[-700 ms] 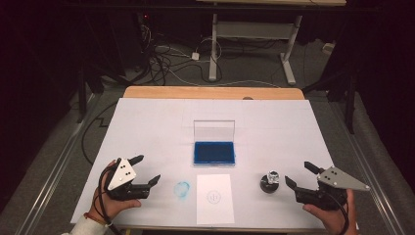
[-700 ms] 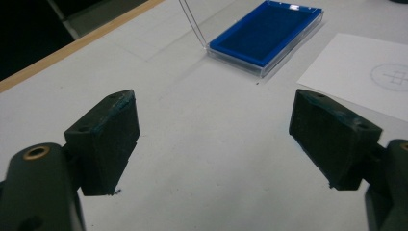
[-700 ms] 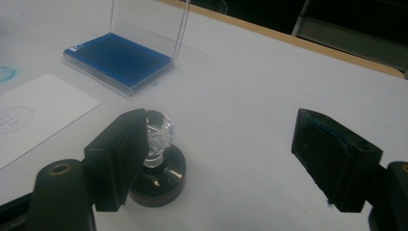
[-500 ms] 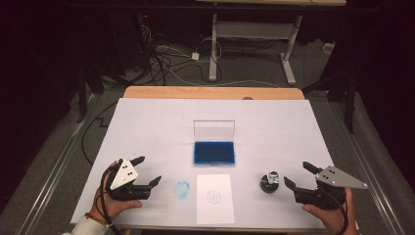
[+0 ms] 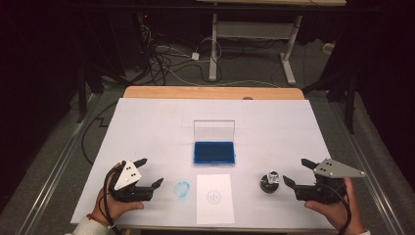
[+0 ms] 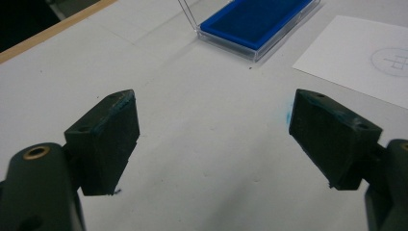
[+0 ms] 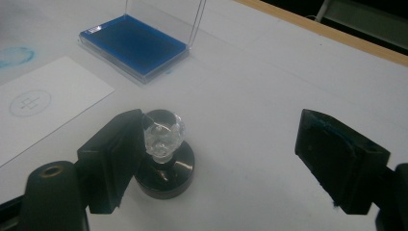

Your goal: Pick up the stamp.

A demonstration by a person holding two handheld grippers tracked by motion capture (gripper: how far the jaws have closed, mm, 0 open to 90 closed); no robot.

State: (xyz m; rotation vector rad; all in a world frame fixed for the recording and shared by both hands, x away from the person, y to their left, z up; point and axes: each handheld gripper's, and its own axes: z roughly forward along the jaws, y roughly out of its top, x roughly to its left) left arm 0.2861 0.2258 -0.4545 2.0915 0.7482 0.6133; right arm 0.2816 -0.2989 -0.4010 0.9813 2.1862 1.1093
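- The left gripper (image 5: 148, 172) sits at about 8 o'clock on the white table cover (image 5: 147, 122), held in the person's left hand (image 5: 115, 203). Its jaws stand wide apart with nothing between them, and they point toward 2 o'clock.
- In the left gripper view the left gripper (image 6: 211, 103) shows bare white surface between its two black pads, each with a faint blue smear at the tip.
- Just to the right of it, at about 7 o'clock, lies a pale blue ring-shaped ink mark (image 5: 181, 190) on the cover.
- At 6 o'clock lies a white sheet of paper (image 5: 214, 198) with a small round stamped mark (image 5: 213, 197) in its middle.
- Just beyond the sheet, near the table's middle, stands the blue ink pad (image 5: 214, 152) in its clear case, with the clear lid (image 5: 214, 130) upright at its far edge.
- At about 5 o'clock stands the stamp (image 5: 269, 181), upright on its round black base with a clear knob on top, apart from the sheet.
- The right gripper (image 5: 295, 172) sits at about 4 o'clock in the person's right hand (image 5: 335, 208); it is spread wide and grips nothing.
- In the right gripper view the stamp (image 7: 163, 154) stands just beside the left-hand pad of the right gripper (image 7: 221, 120); whether pad and knob touch cannot be told. The other pad is well apart from it.
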